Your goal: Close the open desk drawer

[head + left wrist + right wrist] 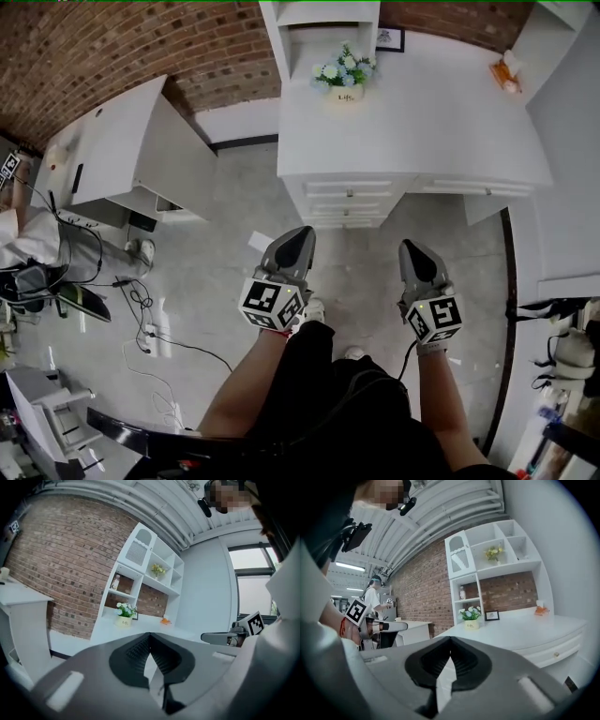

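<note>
Potted white flowers (344,77) set near the back edge of the desk (422,122), small framed picture (390,38) stood just behind them, orange object (504,73) placed at the back right corner, brick wall (112,47) seen behind, black cables (142,302) strewn over the grey floor (234,216).

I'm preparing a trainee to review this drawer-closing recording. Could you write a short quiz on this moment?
1. True or false: the left gripper is touching the desk.
2. Which of these stands on the desk top? A) a flower pot B) a laptop C) a kettle
3. Fill in: the jaws of the left gripper and of the right gripper are ____, with nothing between them.

Key: 1 false, as it is held above the floor, short of the desk; 2 A; 3 shut.
</note>
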Motion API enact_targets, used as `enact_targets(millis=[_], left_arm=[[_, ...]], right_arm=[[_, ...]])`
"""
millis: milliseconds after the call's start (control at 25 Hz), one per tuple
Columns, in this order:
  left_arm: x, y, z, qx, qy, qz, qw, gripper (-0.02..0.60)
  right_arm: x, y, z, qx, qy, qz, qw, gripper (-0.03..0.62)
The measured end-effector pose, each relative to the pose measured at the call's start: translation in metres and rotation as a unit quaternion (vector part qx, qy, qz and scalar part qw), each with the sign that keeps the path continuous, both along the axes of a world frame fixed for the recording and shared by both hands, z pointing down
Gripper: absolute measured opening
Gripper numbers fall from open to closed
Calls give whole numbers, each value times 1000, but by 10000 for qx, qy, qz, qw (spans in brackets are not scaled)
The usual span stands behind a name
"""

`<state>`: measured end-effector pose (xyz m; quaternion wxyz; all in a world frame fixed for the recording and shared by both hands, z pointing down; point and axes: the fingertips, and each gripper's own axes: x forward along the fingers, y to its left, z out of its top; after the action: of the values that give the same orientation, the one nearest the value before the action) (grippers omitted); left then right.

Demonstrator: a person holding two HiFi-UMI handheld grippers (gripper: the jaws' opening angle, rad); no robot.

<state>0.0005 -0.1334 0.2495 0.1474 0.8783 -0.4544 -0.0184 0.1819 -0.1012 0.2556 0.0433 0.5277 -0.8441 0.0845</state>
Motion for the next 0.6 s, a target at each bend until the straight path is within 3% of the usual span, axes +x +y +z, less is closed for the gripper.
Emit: enact_targets(millis=[240,600], left_arm=[[-11,38,-14,129,11,-587,9982,3],[-11,97,-33,372,-88,-894,9953,3]], right_arm=[[20,34,-22,252,44,-125,9996,0],[41,82,-47,494,-141,-161,9986,0]])
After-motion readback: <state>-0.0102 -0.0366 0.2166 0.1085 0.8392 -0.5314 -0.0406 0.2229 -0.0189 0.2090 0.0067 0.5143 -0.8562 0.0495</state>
